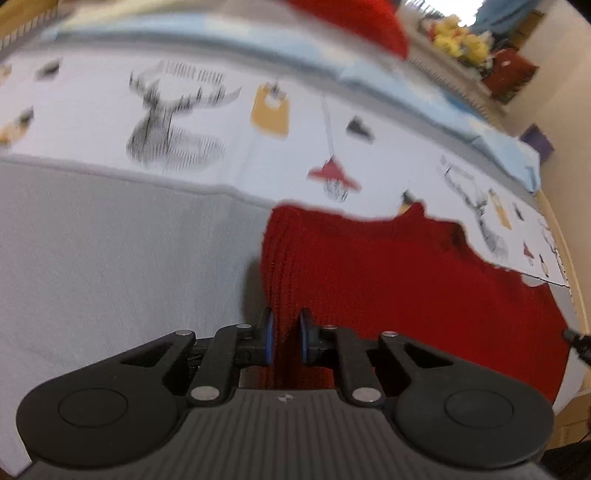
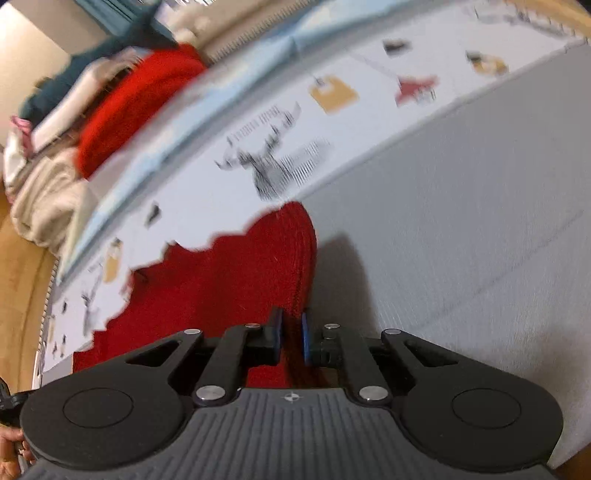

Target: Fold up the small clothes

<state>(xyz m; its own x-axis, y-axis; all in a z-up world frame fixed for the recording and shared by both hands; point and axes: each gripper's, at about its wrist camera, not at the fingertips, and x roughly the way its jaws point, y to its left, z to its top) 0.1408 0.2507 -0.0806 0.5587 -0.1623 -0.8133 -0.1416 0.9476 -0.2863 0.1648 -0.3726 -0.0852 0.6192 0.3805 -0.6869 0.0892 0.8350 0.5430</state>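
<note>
Looking through the left wrist cam, the left gripper [image 1: 286,341] is clenched on an edge of the red knit garment [image 1: 388,280], w/ red fabric pinched between the two blue pads [image 1: 269,341]; jaws sit close together, only the cloth between them. Garment spreads out ahead & to the right of the gripper, its far edge jagged against the white printed cloth [image 1: 288,147] w/ deer heads, yellow tags & a red lamp motif. A gray sheet [image 1: 110,251] covers the surface to the left, touching the garment's left side. Farther back, a 2nd red item [image 1: 354,22] sits at the top edge, blurred, & a yellow fluffy thing [image 1: 458,40] lies top right, too blurry to ID. Whole view is motion-smeared. Right wrist cam: the right gripper [image 2: 291,339] is likewise clamped on the same red knit garment [image 2: 221,288], a strip of red fabric caught between its blue pads [image 2: 306,339]. Here the garment runs ahead & to the left, the gray sheet [image 2: 461,240] lies to the right, the printed cloth [image 2: 277,155] beyond both. A pile of clothes [image 2: 55,184], beige, red & teal, sits far left, past the cloth's edge. Also blurry.
</note>
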